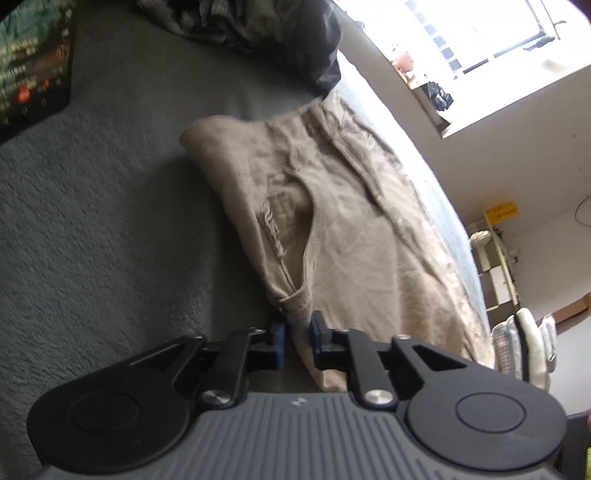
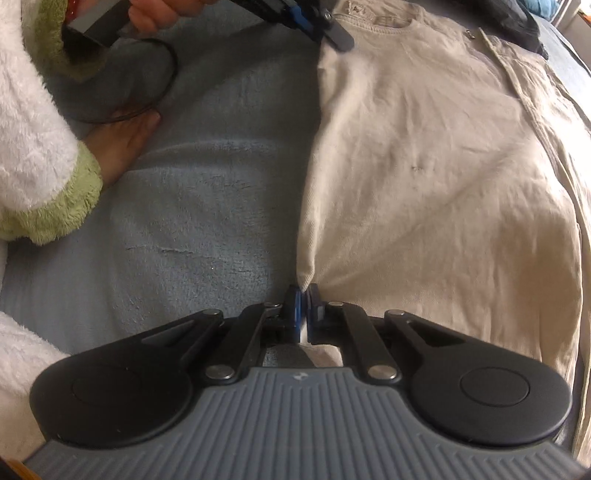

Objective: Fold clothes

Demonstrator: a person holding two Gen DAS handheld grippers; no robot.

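Trousers (image 2: 424, 166) of beige cloth lie flat on the grey bed cover (image 2: 207, 206), their long axis running from the right gripper (image 2: 303, 295) away to the left gripper (image 2: 308, 16) at the waistband end. The right jaws are pinched tight on a fold of the near edge. The left gripper (image 1: 297, 332), seen from its own camera, has its jaws a little apart with the cloth edge between the pads (whether they press it I cannot tell). Both grippers sit on the same long edge, so the likely fold carries that edge sideways across the garment, toward the far side.
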